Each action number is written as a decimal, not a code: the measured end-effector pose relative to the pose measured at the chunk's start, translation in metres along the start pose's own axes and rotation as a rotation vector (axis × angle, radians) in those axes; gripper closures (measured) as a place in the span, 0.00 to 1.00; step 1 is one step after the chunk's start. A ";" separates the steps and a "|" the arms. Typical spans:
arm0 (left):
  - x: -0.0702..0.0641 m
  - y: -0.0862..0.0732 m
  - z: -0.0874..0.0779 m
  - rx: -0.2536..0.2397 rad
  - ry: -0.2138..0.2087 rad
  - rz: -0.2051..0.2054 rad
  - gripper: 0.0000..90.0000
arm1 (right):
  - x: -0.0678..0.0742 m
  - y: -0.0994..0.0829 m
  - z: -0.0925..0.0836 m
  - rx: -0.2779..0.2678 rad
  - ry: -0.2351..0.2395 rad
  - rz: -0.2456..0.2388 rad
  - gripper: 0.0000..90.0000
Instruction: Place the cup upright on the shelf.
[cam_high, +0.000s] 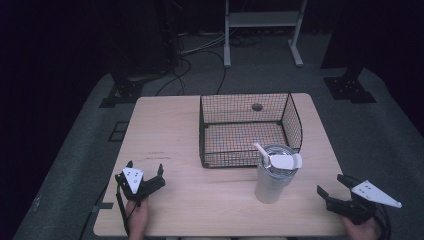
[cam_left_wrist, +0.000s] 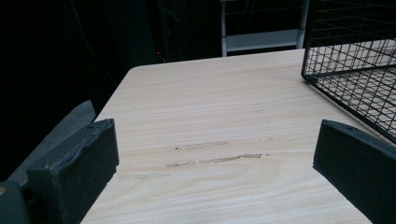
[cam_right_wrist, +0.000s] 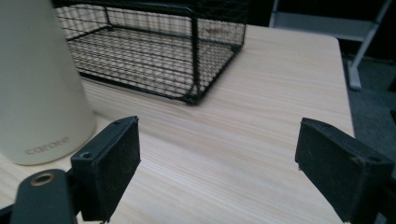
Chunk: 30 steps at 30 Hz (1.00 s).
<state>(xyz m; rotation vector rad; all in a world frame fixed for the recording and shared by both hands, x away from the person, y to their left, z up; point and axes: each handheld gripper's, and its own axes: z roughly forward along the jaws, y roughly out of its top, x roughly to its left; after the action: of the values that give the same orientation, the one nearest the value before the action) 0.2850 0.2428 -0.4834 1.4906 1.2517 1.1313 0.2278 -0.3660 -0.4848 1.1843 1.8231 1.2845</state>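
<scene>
dark room, grey floor, light wood tabletop with a white metal frame standing behind it. black wire basket sits toward the far edge, right of centre, nothing in it. white tumbler with a lid and straw stands upright just in front of the basket's near right corner, close to the near edge; whether it touches the basket can't be told. left gripper is over the near left corner, jaws wide apart, nothing between them, bare wood ahead in the left gripper view. right gripper is at the near right corner, jaws also wide apart and empty, near the tumbler but clear of it.
</scene>
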 end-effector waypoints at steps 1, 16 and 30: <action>0.001 0.000 -0.001 -0.004 0.001 -0.005 0.00 | 0.002 0.001 0.000 -0.002 0.017 -0.004 0.15; 0.000 -0.001 -0.004 -0.013 0.010 -0.005 0.00 | 0.052 0.021 0.003 -0.022 0.239 -0.094 0.15; -0.001 -0.001 -0.004 -0.014 0.005 -0.004 0.00 | 0.088 0.043 0.035 -0.035 0.337 -0.091 0.15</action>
<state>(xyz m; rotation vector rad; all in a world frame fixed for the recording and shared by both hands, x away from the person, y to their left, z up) 0.2812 0.2426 -0.4840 1.4747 1.2470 1.1392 0.2345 -0.2670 -0.4553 0.8946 2.0541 1.5276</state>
